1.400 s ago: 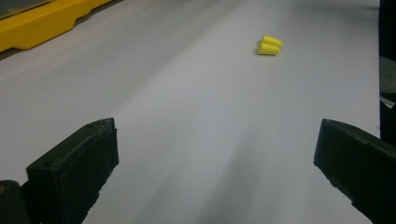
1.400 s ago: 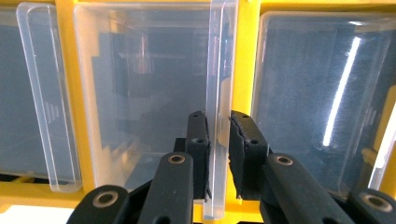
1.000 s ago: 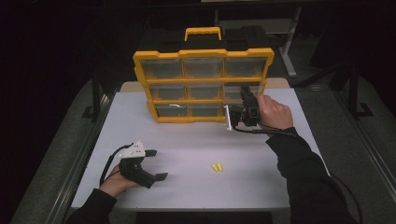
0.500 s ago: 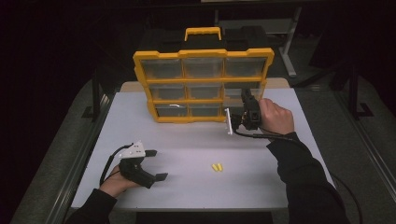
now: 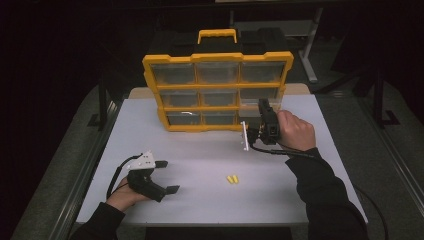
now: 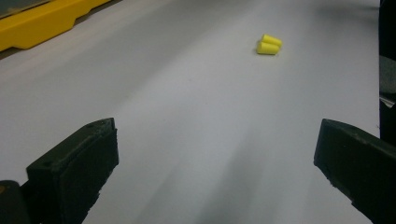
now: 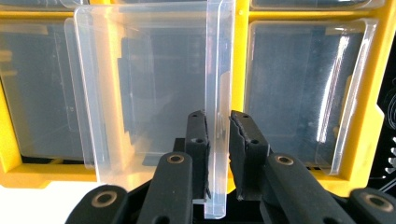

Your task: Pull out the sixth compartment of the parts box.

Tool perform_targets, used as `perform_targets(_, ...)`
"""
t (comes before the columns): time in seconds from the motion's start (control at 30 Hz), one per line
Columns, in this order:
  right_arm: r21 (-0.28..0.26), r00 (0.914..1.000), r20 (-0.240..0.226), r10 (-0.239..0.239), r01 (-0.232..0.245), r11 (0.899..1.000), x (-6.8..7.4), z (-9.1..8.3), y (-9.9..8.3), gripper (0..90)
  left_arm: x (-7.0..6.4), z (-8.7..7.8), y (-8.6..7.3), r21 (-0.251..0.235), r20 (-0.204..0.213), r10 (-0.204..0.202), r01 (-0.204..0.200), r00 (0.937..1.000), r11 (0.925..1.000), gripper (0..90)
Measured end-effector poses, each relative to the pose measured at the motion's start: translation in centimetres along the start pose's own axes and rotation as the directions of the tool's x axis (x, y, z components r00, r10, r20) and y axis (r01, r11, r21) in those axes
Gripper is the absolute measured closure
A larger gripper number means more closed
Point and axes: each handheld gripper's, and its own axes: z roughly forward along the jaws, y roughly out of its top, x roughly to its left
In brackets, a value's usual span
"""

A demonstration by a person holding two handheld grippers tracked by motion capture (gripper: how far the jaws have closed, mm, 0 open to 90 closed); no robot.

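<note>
9 clear drawers sat in the yellow organizer [image 5: 218, 91] standing upright at the far side of the white table [image 5: 200, 200], in 3 rows of 3, and as far as I could see through their fronts they held nothing. My right gripper [image 5: 253, 131] was clamped on the front wall of the bottom-right drawer [image 7: 154, 98]; in the right gripper view its 2 black jaws pinched that clear wall between them, and the drawer stood drawn part-way out of its slot, ahead of its neighbours. In the high view the drawer's pale front edge [image 5: 244, 136] showed just in front of the organizer's lower right corner.

My left gripper [image 5: 167, 176] rested on the near left of the table with its jaws spread wide and nothing between them. In the left gripper view, 2 yellow earplugs [image 6: 268, 44] lay touching each other on the bare table, well ahead of the jaws; from above they sat near the middle of the table [image 5: 231, 178], between both grippers.

Compared with 1 second before, the right gripper and the drawer front had come a little nearer to me and away from the organizer. The left gripper and the earplugs lay where they had been.
</note>
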Motion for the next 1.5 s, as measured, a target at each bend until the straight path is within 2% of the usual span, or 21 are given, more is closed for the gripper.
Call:
perform_targets(0.27, -0.008, 0.9998, 0.005, -0.020, 0.020, 1.000, 0.1, -0.6, 0.0, 77.0, 0.0, -0.1, 0.0, 0.003, -0.005, 0.005, -0.005, 1.0000, 1.0000, 0.0)
perform_targets(1.0, -0.030, 0.9998, -0.009, -0.018, 0.018, 0.999, 0.1, -2.9, -0.3, 77.0, 0.0, -0.2, 0.0, -0.002, -0.005, 0.000, 0.000, 1.0000, 1.0000, 0.0)
perform_targets(1.17, -0.043, 0.9994, -0.006, -0.034, 0.034, 0.999, 0.1, -3.5, -0.4, 76.9, 0.0, -0.2, 0.0, 0.000, -0.004, 0.004, -0.004, 1.0000, 1.0000, 0.0)
perform_targets(1.5, -0.047, 0.9994, -0.002, -0.035, 0.035, 0.998, 0.3, -4.3, -0.8, 76.9, 0.0, -0.2, 0.0, 0.001, -0.006, 0.003, -0.003, 1.0000, 1.0000, 0.0)
